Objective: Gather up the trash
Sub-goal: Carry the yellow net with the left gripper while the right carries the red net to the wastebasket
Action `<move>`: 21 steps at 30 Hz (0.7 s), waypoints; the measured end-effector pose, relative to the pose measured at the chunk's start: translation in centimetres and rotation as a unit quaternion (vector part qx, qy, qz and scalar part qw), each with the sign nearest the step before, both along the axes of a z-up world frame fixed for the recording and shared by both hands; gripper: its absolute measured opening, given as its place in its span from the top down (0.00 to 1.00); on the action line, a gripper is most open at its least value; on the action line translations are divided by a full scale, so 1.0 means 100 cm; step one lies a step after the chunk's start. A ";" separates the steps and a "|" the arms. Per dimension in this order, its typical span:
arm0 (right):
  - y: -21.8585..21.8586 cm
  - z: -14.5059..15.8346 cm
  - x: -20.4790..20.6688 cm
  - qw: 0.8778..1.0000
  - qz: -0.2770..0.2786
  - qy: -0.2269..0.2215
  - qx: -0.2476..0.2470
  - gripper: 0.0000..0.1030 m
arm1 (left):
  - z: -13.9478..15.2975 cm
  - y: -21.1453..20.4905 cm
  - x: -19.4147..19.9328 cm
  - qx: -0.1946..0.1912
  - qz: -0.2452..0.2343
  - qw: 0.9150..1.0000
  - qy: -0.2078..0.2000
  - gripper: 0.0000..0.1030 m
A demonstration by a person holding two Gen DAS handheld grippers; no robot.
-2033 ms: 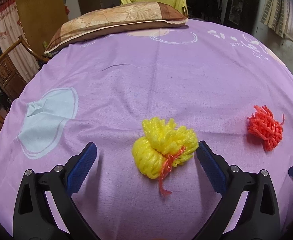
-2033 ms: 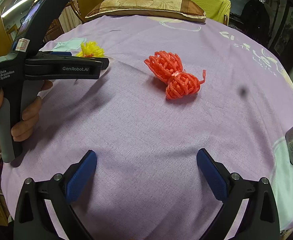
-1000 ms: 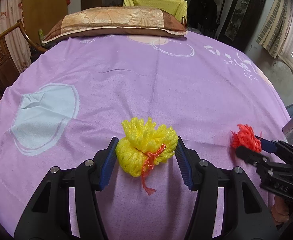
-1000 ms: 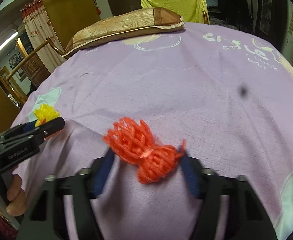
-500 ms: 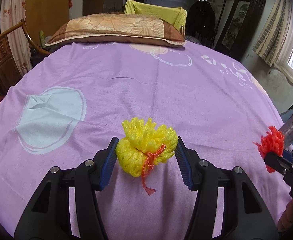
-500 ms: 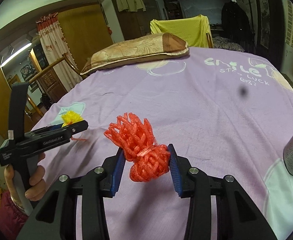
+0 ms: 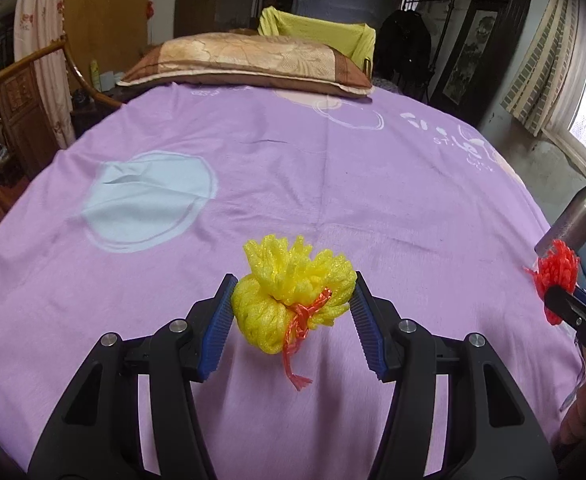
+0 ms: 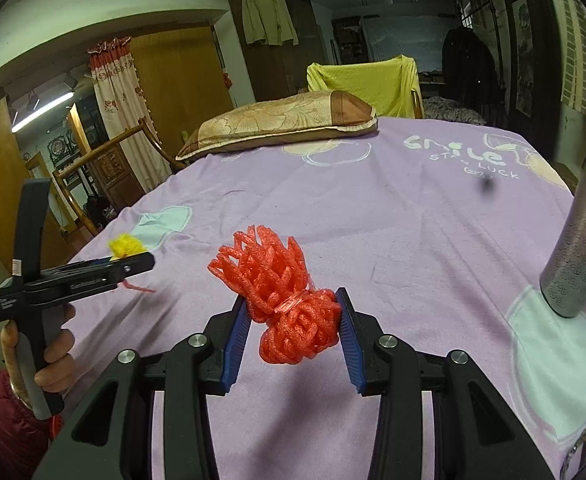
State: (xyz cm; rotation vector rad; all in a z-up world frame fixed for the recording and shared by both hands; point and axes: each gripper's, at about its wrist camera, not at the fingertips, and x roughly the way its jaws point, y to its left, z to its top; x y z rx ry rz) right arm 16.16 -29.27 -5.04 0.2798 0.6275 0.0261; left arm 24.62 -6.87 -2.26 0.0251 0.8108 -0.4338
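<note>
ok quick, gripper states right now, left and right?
Left gripper: shut on the yellow foam net.
Right gripper: shut on the red foam net.

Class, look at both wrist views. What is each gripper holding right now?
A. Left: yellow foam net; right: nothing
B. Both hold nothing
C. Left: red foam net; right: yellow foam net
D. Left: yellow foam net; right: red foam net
D: the left gripper has its jaws closed on the yellow foam net, and the right gripper on the red foam net.
</note>
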 end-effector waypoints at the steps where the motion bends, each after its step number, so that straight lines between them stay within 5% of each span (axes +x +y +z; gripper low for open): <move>1: 0.000 0.002 -0.005 1.000 0.000 -0.005 0.004 0.59 | 0.006 0.007 -0.008 -0.004 0.003 1.000 -0.004 0.46; 21: 0.031 0.047 -0.085 0.996 0.039 -0.080 0.024 0.59 | 0.046 0.115 -0.130 -0.028 0.087 0.994 -0.061 0.46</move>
